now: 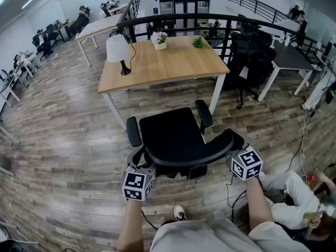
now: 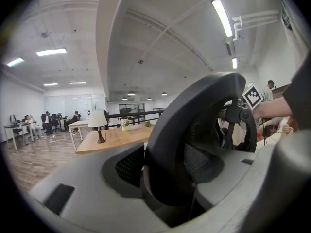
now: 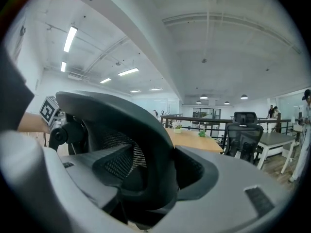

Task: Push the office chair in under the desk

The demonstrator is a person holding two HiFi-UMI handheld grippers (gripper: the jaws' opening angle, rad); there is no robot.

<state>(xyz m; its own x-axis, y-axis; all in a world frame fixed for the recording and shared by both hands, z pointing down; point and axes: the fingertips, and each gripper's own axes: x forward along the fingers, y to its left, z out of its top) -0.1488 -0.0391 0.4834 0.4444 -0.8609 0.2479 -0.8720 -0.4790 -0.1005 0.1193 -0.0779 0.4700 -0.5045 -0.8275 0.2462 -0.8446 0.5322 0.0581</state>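
Two grippers on the backrest, chair still short of the desk

The black mesh-backed office chair [image 1: 173, 133] stands just off the near edge of the light wooden desk [image 1: 173, 62], its seat facing it. The left gripper [image 1: 139, 165] and the right gripper [image 1: 234, 151] each have their fingers spread wide and closed on the curved black backrest rim [image 1: 191, 157], one near each end. I'd push evenly through both so the chair rolls straight between the white desk legs [image 1: 217, 94], minding the armrests [image 1: 203, 113] at the desk's edge. The seat hides the castors, and the space beneath the desk can't be seen.
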